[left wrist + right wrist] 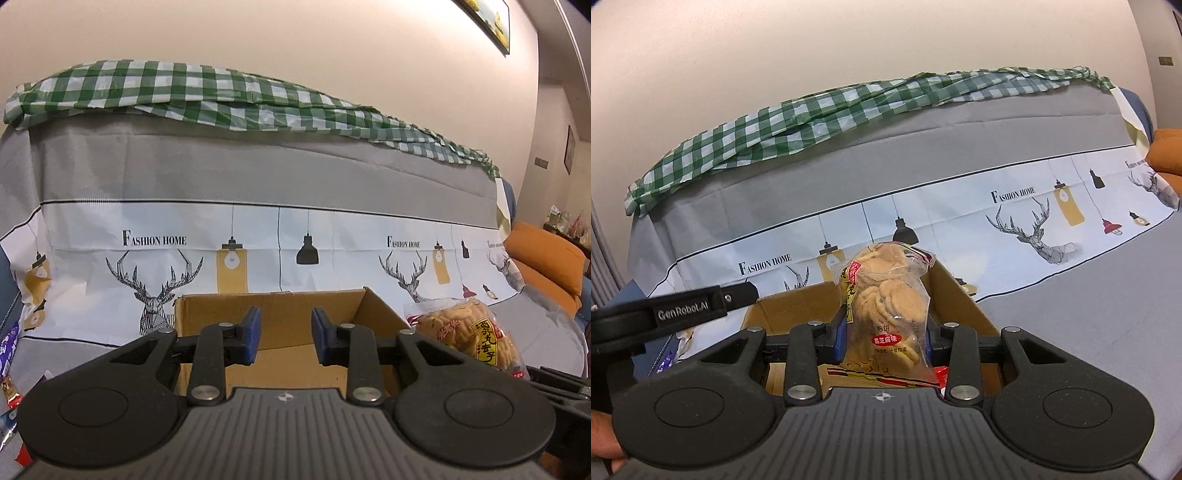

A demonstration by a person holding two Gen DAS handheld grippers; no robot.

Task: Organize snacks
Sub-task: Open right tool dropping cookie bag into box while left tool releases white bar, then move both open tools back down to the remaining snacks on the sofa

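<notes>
An open cardboard box stands on a grey sofa seat, straight in front of my left gripper. Its blue pads stand apart with nothing between them, so it is open. To the right of the box, a clear bag of round biscuits shows in the left wrist view. My right gripper is shut on this bag of biscuits and holds it upright over the box. A red packet lies inside the box, mostly hidden.
The left tool's black body reaches in beside the box. Loose snack packets lie on the seat at far left. A deer-print cover hangs behind the box, with a green checked cloth on top. An orange cushion is at right.
</notes>
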